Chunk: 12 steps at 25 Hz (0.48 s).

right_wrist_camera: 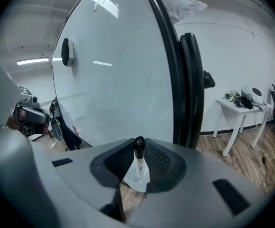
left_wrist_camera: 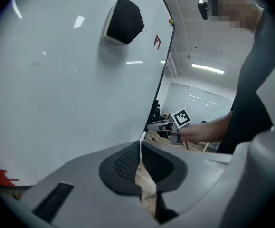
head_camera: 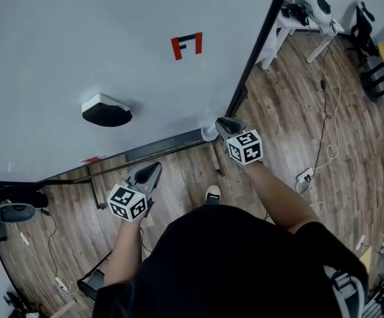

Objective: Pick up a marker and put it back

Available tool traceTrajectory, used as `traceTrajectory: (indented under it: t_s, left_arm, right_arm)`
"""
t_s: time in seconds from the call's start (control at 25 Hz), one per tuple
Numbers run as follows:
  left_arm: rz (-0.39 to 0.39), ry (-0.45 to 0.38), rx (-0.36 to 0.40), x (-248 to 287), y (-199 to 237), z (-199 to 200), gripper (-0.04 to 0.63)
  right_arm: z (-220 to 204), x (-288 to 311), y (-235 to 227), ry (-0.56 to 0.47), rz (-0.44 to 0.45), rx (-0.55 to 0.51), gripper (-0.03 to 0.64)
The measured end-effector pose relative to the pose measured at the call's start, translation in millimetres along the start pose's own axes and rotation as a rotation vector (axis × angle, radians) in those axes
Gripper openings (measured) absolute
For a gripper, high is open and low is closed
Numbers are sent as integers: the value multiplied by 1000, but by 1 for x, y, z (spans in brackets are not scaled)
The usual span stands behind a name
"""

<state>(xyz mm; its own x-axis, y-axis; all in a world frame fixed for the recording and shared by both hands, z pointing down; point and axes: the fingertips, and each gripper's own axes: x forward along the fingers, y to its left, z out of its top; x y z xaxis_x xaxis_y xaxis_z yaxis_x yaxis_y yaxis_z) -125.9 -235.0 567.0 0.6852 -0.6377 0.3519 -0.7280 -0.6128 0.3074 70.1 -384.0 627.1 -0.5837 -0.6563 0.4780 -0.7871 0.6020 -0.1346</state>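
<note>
**Right gripper** (right_wrist_camera: 138,146): nearest the lens in the right gripper view. The jaws stand part-way closed and the ribbed pads (right_wrist_camera: 120,161) clamp the marker from either side. In the head view it sits at the right end of the tray (head_camera: 165,148), beside the board's dark frame (right_wrist_camera: 190,89).

**Marker** (right_wrist_camera: 139,158): white barrel with a black cap. It is held between the right pads with the cap end uppermost, showing just above the jaw tips. It is off the tray and carried in the air.
- Handling, as judged: light, stiff and not fragile.
- The barrel looks smooth, round plastic, so it is likely to swivel or slip in a two-point pinch and to roll once laid down.
- Best hold: mid-barrel, square across the pads, clear of the cap so that the cap cannot pull off.
- The present grip looks centred on the pads and firm enough.

**Left gripper** (left_wrist_camera: 140,148): the jaw tips are closed together with nothing between them. Floor shows through the slit lower down. In the head view it hangs below the tray, well apart from the right gripper.

**Board** (head_camera: 79,45): a white face carrying an eraser (head_camera: 105,110) and a red mark (head_camera: 187,45).

**Status, as judged**: pick-up done; the return to the tray is not yet done.
</note>
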Motion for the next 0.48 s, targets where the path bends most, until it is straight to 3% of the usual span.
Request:
traceTrajectory:
  t_s: [0.48]
  left_arm:
    - [25,18,-40,5,5,-14,15]
  right_arm:
    - [-28,29,-4,44,17,-11,61]
